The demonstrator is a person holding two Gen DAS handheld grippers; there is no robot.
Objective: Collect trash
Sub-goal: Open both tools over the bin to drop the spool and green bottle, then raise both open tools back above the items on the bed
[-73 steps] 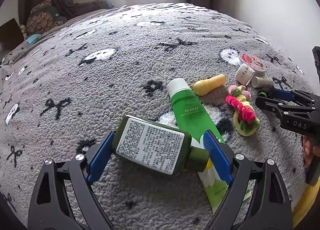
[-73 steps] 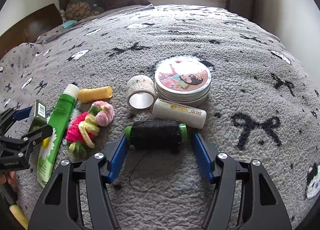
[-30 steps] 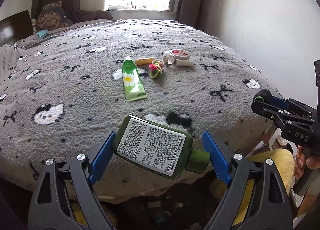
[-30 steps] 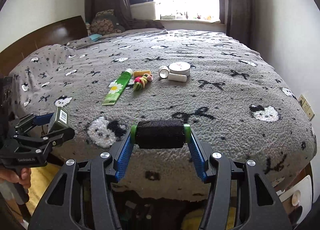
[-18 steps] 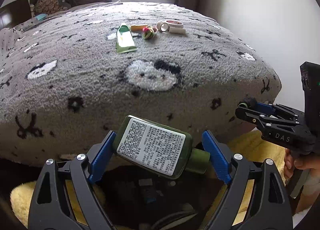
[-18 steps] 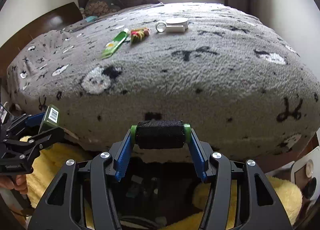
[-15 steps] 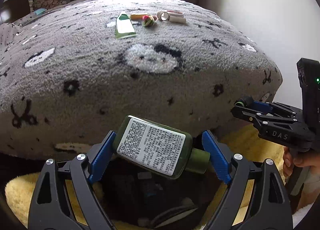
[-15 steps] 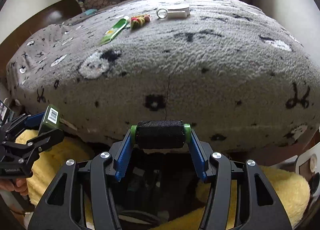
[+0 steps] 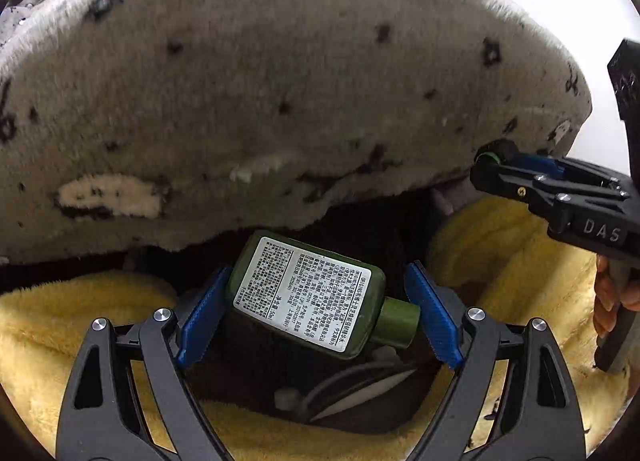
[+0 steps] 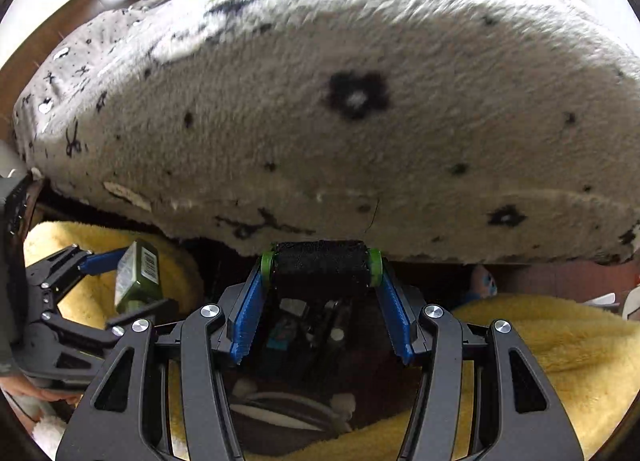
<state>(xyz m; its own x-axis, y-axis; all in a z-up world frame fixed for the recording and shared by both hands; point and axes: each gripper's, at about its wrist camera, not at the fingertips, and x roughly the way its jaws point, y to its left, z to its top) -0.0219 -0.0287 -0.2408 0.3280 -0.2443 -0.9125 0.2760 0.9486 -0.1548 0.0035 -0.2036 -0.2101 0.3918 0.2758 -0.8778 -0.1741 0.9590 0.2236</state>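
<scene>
Currently your left gripper (image 9: 316, 313) clamps the green bottle (image 9: 304, 293), your right gripper (image 10: 320, 301) the black thread spool (image 10: 320, 267); released off-centre, either may miss the dark bin (image 9: 360, 401) and land on the yellow fleece (image 9: 60, 321).

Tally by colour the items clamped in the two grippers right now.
Green: 1, the green bottle in the left gripper
Black: 1, the black thread spool in the right gripper
Total: 2

A grey fleece blanket (image 9: 280, 81) with black bows is hanging over the bed edge, yellow plush fabric (image 10: 540, 349) lying below
</scene>
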